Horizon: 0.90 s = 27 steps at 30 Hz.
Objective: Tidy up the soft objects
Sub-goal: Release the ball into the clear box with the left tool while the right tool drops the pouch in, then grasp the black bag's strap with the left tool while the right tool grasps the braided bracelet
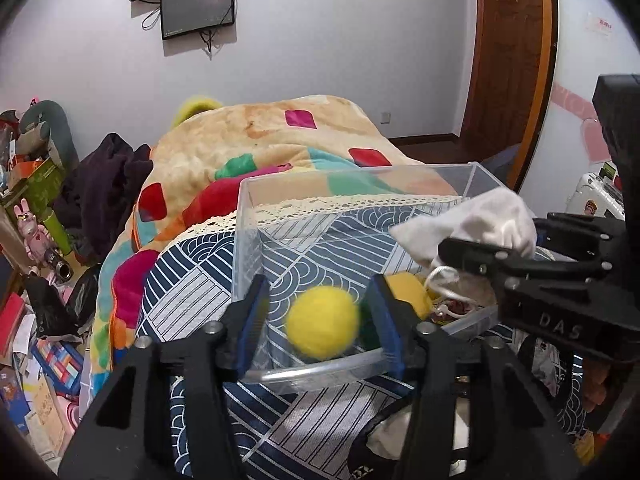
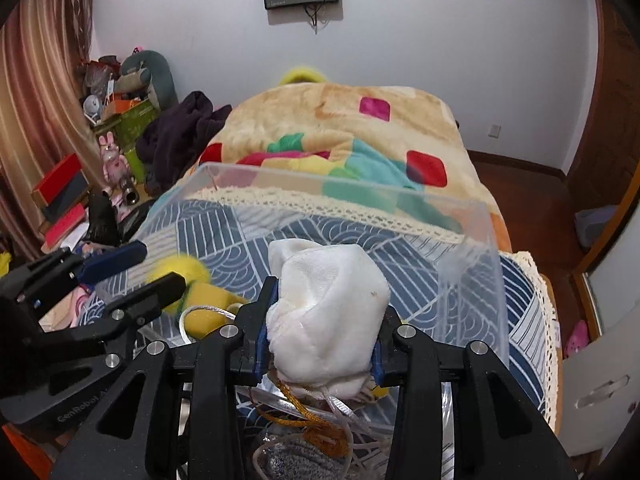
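Note:
A clear plastic bin (image 1: pixel 246 240) stands on the blue patterned bed cover; it also shows in the right wrist view (image 2: pixel 494 280). My left gripper (image 1: pixel 320 316) is open over the bin's near rim. A blurred yellow felt ball (image 1: pixel 322 322) sits between its fingers, touching neither; the ball shows again in the right wrist view (image 2: pixel 182 268). My right gripper (image 2: pixel 324 320) is shut on a white plush pouch (image 2: pixel 328 312) and holds it above the bin. The pouch also shows in the left wrist view (image 1: pixel 480 220). A yellow soft item (image 2: pixel 204 312) and cords lie in the bin.
A colourful fleece blanket (image 1: pixel 260 144) is heaped beyond the bin. Dark clothes (image 1: pixel 104 176) lie at its left. Boxes, books and toys (image 1: pixel 36 216) clutter the floor on the left. A wooden door (image 1: pixel 508 48) stands at the right.

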{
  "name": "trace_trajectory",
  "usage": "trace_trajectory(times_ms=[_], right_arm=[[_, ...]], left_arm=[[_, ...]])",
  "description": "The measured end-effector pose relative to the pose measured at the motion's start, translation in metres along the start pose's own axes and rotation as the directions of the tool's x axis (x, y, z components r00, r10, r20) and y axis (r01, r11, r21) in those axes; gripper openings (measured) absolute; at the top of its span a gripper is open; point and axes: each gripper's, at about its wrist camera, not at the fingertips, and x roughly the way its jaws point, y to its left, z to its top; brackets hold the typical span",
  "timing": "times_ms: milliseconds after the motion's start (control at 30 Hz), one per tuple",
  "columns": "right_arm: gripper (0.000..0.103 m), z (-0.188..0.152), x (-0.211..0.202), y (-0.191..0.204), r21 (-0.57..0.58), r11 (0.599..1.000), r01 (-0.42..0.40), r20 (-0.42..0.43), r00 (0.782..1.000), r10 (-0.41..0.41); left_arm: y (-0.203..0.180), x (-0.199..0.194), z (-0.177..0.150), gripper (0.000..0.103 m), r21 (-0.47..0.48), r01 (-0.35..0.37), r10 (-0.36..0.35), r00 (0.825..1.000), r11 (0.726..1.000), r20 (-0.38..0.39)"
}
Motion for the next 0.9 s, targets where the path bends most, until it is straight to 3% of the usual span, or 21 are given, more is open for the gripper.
trace_trajectory(times_ms=[267, 600, 900], right_arm=[[0.051, 0.0, -0.016, -0.003, -0.003, 1.0, -0.004, 0.03, 1.0, 0.004], [0.07, -0.004, -0.075, -0.009, 0.014, 0.999, 0.039, 0.198, 0.979, -0.041], [0.074, -0.034, -0.095, -0.017, 0.005, 0.994, 0.111, 0.215, 0.97, -0.109]], left_arm=[[0.002, -0.021, 0.003, 0.066, -0.006, 0.01, -0.01, 0.999, 1.0, 0.046], [0.0, -0.073, -0.003, 0.09, 0.013, 0.03, -0.032, 0.987, 0.999, 0.157], [-0.011, -0.075, -0.037, 0.094, 0.057, 0.029, -0.035, 0.994, 0.998, 0.105]])
